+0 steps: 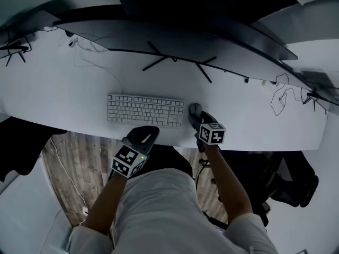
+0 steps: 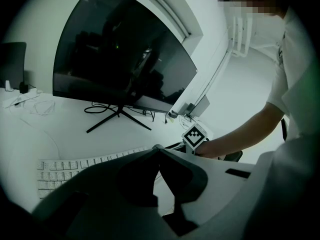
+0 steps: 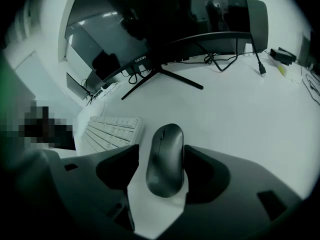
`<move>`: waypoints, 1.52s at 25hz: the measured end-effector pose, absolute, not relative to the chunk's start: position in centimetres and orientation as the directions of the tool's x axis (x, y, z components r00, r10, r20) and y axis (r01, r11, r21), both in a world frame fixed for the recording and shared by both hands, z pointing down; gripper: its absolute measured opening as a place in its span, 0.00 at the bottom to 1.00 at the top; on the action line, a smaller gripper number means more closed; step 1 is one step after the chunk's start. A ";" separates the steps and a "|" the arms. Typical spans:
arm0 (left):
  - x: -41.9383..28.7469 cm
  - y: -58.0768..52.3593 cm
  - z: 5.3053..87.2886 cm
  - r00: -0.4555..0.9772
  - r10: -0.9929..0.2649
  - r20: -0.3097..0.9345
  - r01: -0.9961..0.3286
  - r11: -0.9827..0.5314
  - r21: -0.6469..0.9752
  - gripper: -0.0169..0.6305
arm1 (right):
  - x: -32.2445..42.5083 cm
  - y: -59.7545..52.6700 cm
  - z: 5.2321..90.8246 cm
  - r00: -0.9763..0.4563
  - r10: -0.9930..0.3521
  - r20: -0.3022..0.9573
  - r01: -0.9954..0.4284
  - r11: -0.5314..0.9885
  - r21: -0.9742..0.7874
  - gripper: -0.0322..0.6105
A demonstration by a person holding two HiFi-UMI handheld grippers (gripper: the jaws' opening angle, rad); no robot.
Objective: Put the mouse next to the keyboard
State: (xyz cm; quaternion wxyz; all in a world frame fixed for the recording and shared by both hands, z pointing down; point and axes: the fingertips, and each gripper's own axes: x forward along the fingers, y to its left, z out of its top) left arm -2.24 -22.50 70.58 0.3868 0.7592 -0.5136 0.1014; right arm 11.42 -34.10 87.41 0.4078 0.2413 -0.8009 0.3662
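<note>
A dark mouse (image 1: 195, 109) lies flat on the white desk (image 1: 63, 94), just right of the white keyboard (image 1: 145, 110). My right gripper (image 1: 197, 118) reaches over the desk's front edge with its jaws on either side of the mouse (image 3: 166, 159). A strip of desk shows between the left jaw and the mouse, so the gripper is open and not pressing on it. The keyboard (image 3: 112, 131) sits close on the mouse's left. My left gripper (image 1: 150, 134) hovers at the desk edge below the keyboard, its jaws (image 2: 159, 148) meeting at the tips with nothing held.
A wide curved monitor (image 1: 159, 30) on a splayed black stand (image 1: 175, 62) spans the back of the desk. Loose cables (image 1: 280, 97) lie at the right end. A dark chair (image 1: 296, 187) stands right of the person, above the wooden floor (image 1: 69, 168).
</note>
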 end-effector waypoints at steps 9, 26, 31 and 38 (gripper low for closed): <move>-1.7 -21.4 69.7 0.427 -0.715 0.553 -0.877 -0.178 0.446 0.05 | 12.8 -34.9 85.3 -0.584 -0.156 0.797 -0.686 0.619 -0.381 0.48; -2.8 -17.5 65.9 0.364 -0.753 0.548 -0.910 -0.162 0.382 0.05 | 14.1 -31.9 78.5 -0.674 -0.271 0.687 -0.666 0.624 -0.407 0.21; -3.7 -15.9 65.2 0.356 -0.766 0.535 -0.915 -0.172 0.364 0.05 | 13.7 -30.4 75.9 -0.691 -0.321 0.648 -0.657 0.652 -0.378 0.15; -4.5 -12.7 64.1 0.370 -0.788 0.493 -0.911 -0.203 0.359 0.05 | 13.5 -27.3 72.6 -0.695 -0.382 0.610 -0.667 0.659 -0.347 0.12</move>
